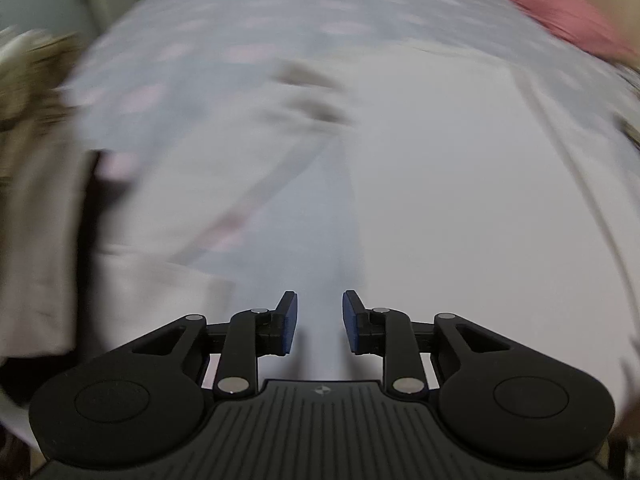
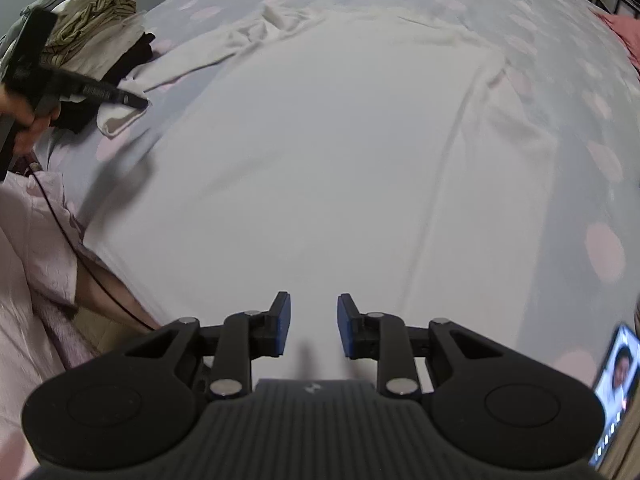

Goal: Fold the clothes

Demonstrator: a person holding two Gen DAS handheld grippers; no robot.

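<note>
One white shirt (image 2: pixel 320 152) lengthwise, collar far.

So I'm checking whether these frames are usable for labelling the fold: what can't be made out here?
- Left wrist view: motion blur smears the white garment and its folds.
- Right wrist view: the pile of clothes is partly hidden by the left gripper.
- The phone is cut by the right edge.
- The pink cloth is cropped too.

Bed sheet (image 2: pixel 560 92), pale blue with pink dots, is covering the whole work surface. Pink pillow (image 1: pixel 560 8) is sitting at far right edge. Phone (image 2: pixel 618 392) is glowing at lower right. Lighting is looking dim, soft.
</note>
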